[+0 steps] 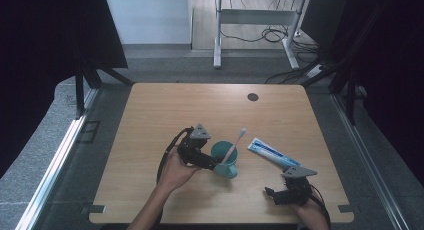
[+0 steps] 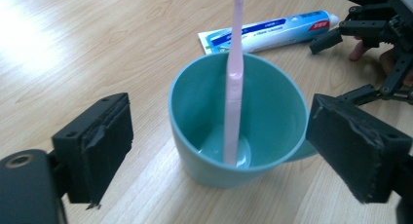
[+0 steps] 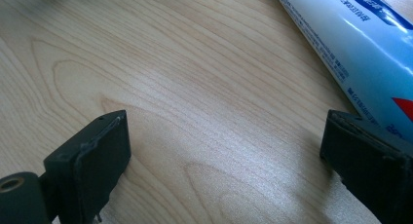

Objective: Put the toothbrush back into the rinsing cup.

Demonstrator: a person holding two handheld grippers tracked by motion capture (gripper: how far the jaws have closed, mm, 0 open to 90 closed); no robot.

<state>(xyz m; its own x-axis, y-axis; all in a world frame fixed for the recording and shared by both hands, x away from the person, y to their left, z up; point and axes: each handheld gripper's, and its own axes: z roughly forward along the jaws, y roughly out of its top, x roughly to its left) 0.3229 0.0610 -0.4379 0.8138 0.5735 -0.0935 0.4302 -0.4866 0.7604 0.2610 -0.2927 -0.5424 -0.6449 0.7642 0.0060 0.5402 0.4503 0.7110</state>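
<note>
Where the high view looks down on the wooden table (image 1: 150,120), the teal cup (image 1: 226,160) stands near the middle with a pink toothbrush (image 1: 235,144) leaning in it; the left gripper (image 1: 212,165) sits just beside its left side, the right gripper (image 1: 270,192) rests near the front edge, and the toothpaste tube (image 1: 272,154) lies between cup and right gripper.

In the left gripper view, the jaws stand apart on either side of the cup (image 2: 238,121), clear of its wall, with the toothbrush (image 2: 234,87) upright inside and the tube (image 2: 272,31) behind.

In the right gripper view, the jaws are spread wide over bare wood, with the tube (image 3: 350,44) just beside one jaw.
</note>
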